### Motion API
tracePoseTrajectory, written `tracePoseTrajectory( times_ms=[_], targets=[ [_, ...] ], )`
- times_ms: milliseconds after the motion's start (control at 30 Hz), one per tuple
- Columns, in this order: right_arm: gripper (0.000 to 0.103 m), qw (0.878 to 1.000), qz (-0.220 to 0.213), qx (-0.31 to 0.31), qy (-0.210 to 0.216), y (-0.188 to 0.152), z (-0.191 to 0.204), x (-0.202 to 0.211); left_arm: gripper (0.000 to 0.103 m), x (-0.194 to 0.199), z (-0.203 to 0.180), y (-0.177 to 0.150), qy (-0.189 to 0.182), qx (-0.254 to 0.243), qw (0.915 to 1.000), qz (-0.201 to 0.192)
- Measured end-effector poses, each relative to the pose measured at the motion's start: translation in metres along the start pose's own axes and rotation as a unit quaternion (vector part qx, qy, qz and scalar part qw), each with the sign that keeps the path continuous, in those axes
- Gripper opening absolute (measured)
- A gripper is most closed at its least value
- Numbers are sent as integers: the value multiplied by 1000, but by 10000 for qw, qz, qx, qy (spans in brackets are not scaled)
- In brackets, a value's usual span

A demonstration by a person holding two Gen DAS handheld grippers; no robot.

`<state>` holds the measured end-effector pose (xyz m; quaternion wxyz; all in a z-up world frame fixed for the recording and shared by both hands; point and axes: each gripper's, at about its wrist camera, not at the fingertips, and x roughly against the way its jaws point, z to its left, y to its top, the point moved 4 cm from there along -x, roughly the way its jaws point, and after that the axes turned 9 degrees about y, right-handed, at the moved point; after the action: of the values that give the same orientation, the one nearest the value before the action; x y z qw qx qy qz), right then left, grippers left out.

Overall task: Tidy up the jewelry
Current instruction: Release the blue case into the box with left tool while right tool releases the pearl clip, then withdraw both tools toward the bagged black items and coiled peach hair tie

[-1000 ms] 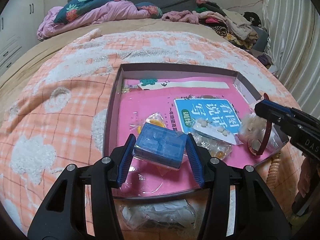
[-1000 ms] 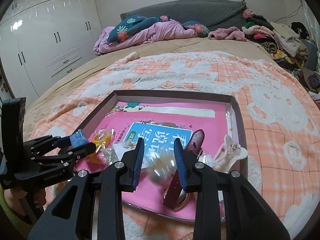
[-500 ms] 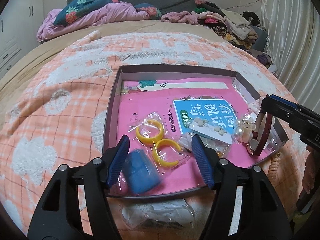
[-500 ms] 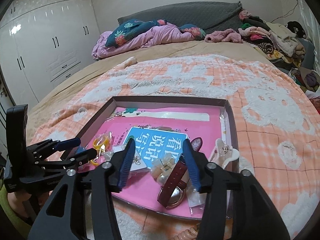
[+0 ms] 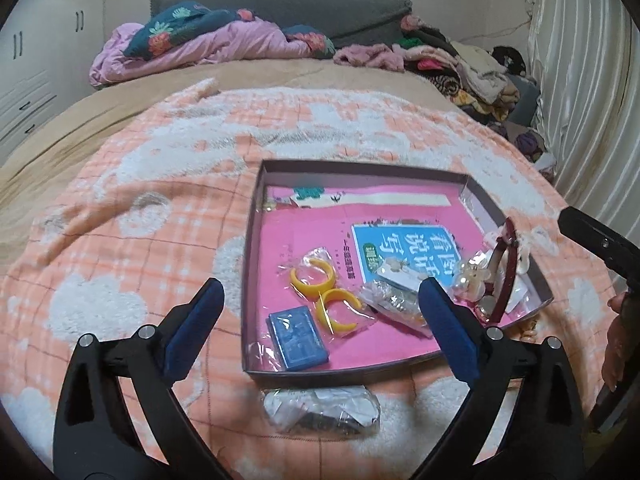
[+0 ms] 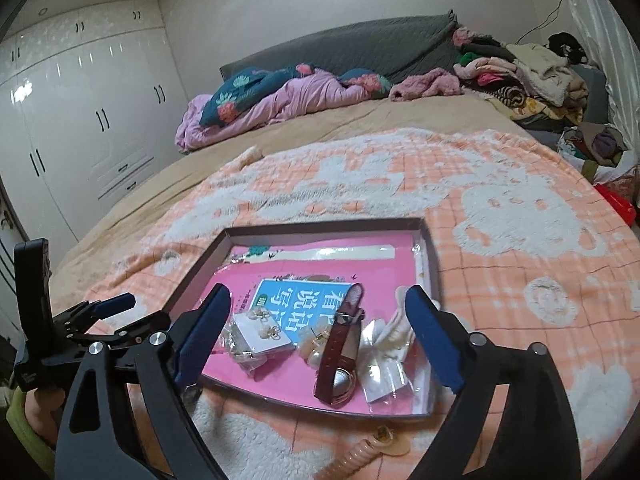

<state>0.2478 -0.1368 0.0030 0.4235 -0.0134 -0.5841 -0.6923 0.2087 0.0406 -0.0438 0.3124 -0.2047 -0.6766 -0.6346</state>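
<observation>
Jewelry is seen gathered in the tray [image 5: 251, 280] — blue box [image 5: 297, 338], yellow hoops [image 5: 325, 292], watch [image 6: 338, 354]. Both the left gripper [image 5: 320, 332] and right gripper [image 6: 316, 338] are held wide apart, empty. A bagged item [image 5: 320, 408] outside the tray could be overlooked — slippery plastic may be fumbled.

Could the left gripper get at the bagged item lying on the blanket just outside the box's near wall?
Probably yes. The left gripper is open and empty, and the clear bag lies uncovered on the blanket, just below its fingers, outside the box.
</observation>
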Motion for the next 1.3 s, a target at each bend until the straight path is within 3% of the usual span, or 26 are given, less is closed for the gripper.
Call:
tracePoseTrajectory(
  times_ms=[500, 1300],
  targets=[
    [90, 9993, -340, 157, -20, 4, 18, 50, 94, 45, 11, 5, -6, 147, 9993, -358],
    [90, 9997, -65, 235, -71, -27, 32, 63, 94, 70, 26, -23, 264, 25, 9991, -329]
  ],
)
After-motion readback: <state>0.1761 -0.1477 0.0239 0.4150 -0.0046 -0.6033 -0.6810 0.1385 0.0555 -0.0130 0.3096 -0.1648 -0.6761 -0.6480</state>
